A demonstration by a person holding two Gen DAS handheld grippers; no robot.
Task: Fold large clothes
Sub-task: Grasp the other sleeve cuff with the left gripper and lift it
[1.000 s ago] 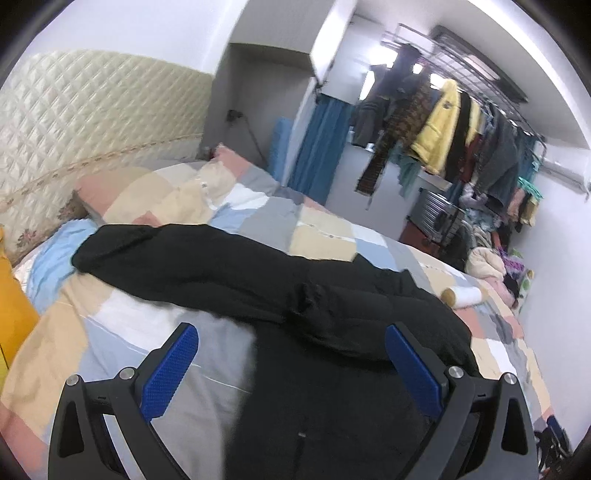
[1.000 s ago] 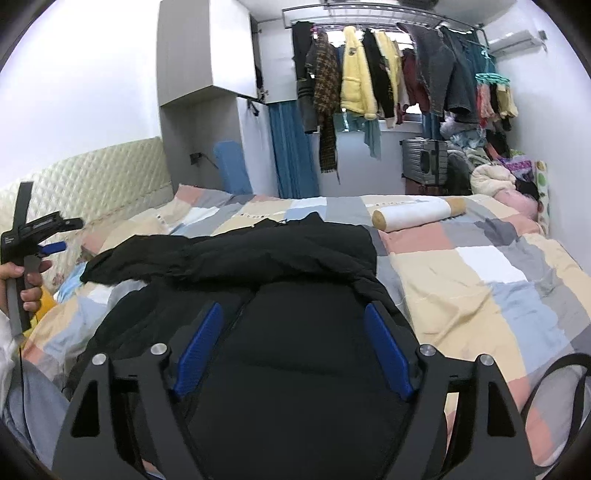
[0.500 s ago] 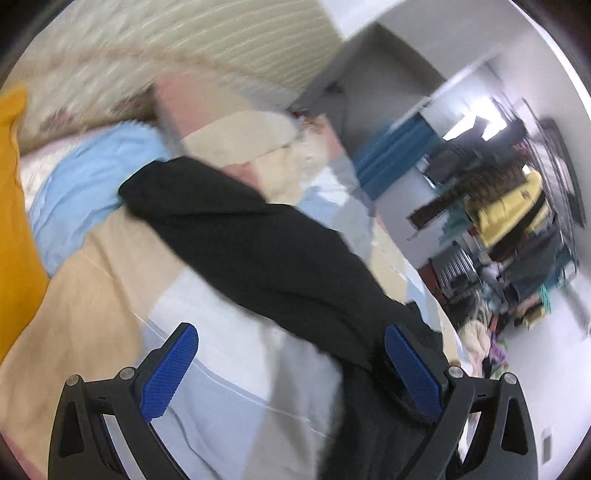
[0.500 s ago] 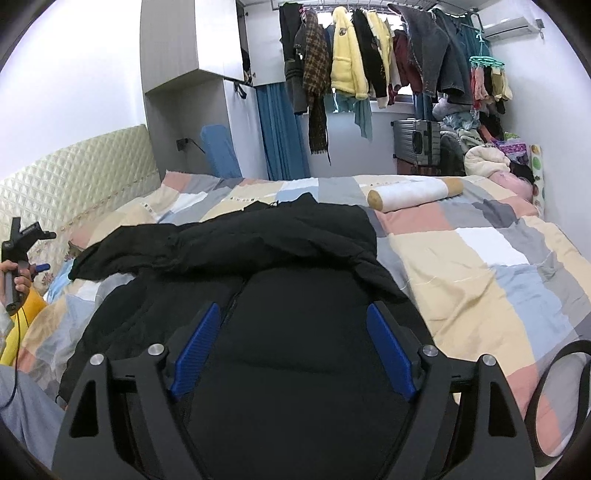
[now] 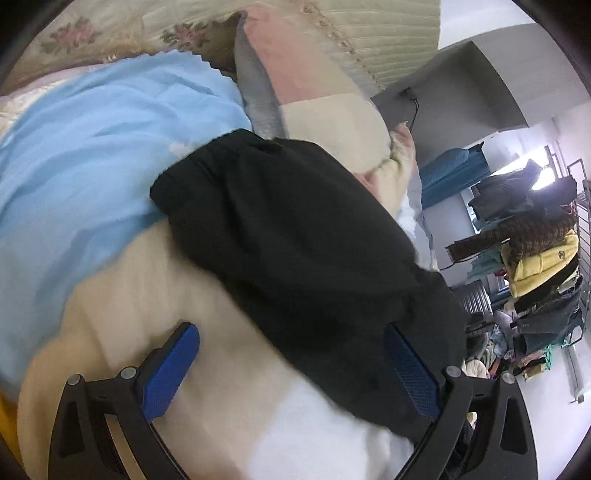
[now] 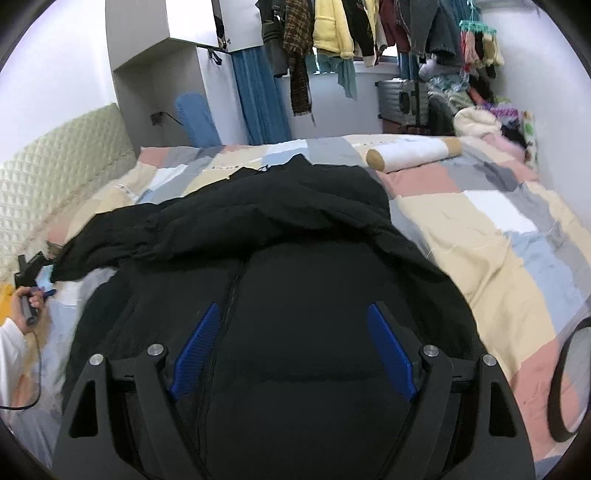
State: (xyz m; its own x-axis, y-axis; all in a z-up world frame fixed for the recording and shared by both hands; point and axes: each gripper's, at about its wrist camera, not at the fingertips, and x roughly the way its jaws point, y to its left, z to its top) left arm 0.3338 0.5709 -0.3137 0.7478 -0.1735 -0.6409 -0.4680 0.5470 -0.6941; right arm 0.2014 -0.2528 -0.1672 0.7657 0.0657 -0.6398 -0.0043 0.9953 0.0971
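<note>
The left tool (image 5: 291, 363) came down and rolled toward the cuff end of the black jacket's sleeve (image 5: 280, 236), near the light blue cloth (image 5: 85, 147). The right tool (image 6: 293, 350) moved a little closer over the jacket's body (image 6: 314, 295).

So my 2 cams each sit on a gripper and look out along its fingers. My left one is tipped down and rolled sideways, right up close over the black jacket (image 5: 295, 251) sleeve near the headboard (image 5: 369, 40). My right one sits level-ish, further back, facing down across the patchwork bed (image 6: 498, 229) toward the clothes rack (image 6: 351, 29). Both catch the jacket, bed, rack and headboard, and the right view even shows my left gripper (image 6: 31, 273) at its left edge.
</note>
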